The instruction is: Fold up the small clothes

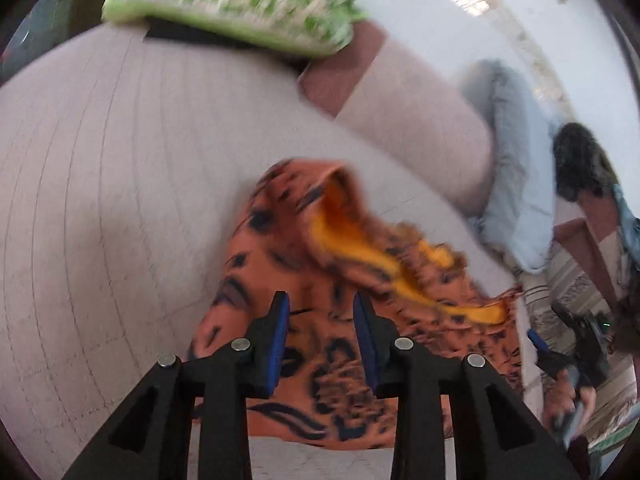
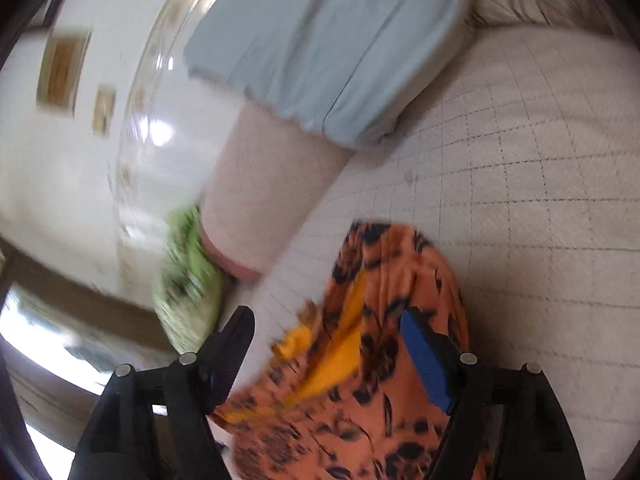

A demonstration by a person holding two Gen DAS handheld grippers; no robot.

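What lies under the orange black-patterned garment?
The orange black-patterned garment lies crumpled on the pale grid-lined sofa cushion; its yellow lining shows. Anything beneath its folds is hidden.

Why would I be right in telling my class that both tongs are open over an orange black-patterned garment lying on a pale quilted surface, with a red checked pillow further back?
One detail is wrong: the pillow is green checked, not red, as the left wrist view shows. The rest holds: left tongs and right tongs are open over the orange garment on the quilted surface.
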